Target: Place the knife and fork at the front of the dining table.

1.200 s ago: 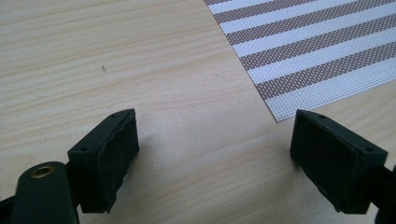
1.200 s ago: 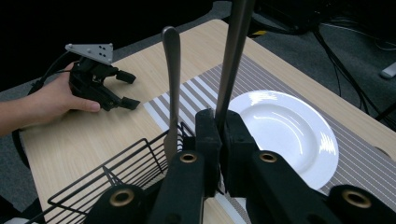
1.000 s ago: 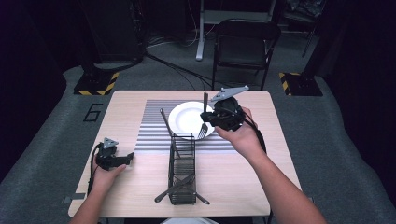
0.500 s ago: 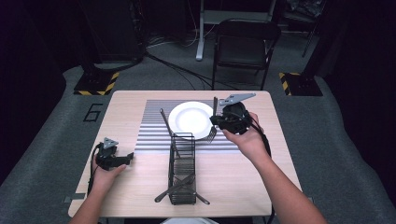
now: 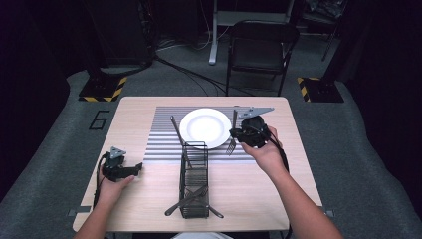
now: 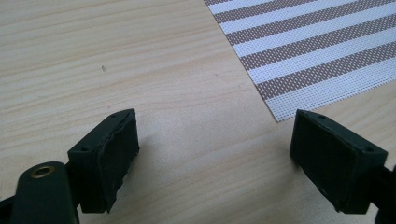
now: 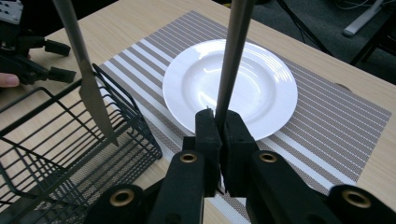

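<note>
at the tabletop's near edge one black wire caddy [image 5: 194, 181] holds two utensils [image 5: 191, 199], crossed low inside it. near the left edge my left claw [image 5: 130, 171] rests with jaws spread, nothing between them. on the one striped placemat [image 5: 161, 144] my right claw [image 5: 234, 133] is pressed together, pinching one fork [image 5: 232, 134] just right of the one white plate [image 5: 205, 127]. one knife [image 5: 175, 129] leans on the caddy's far rim.

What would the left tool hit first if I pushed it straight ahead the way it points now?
Probably nothing solid at first: the left tool, open and empty, looks low along the bare table. The striped placemat lies ahead toward one side, so its corner would likely come first, though depth is unclear.
</note>
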`<state>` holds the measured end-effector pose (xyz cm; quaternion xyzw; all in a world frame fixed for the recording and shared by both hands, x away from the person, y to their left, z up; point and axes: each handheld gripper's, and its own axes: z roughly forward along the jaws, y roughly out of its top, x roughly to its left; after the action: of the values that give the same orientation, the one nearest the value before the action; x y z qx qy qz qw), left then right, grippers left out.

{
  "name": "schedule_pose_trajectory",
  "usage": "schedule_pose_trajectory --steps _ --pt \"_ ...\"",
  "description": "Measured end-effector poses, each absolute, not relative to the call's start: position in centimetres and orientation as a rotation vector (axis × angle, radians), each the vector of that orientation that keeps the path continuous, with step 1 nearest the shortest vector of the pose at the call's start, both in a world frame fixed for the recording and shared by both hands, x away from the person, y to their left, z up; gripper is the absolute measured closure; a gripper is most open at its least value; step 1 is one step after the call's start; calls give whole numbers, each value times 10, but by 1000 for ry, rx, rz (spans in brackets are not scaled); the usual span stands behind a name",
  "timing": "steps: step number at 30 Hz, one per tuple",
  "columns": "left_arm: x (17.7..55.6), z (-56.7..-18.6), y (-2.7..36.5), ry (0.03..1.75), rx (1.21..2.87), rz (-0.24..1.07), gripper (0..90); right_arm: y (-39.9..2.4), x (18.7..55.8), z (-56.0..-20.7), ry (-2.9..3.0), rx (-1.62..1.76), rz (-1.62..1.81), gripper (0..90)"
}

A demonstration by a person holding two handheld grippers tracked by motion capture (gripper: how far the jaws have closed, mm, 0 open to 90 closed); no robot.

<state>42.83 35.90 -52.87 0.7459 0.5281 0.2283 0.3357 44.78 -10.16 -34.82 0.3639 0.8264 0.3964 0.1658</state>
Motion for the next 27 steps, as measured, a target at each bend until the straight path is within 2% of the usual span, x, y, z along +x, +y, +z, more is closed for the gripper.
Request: schedule_pose_trajectory --steps 27 --pt "428 -529 359 1376 1947 596 152 -126 477 -406 2310 1205 1021 871"
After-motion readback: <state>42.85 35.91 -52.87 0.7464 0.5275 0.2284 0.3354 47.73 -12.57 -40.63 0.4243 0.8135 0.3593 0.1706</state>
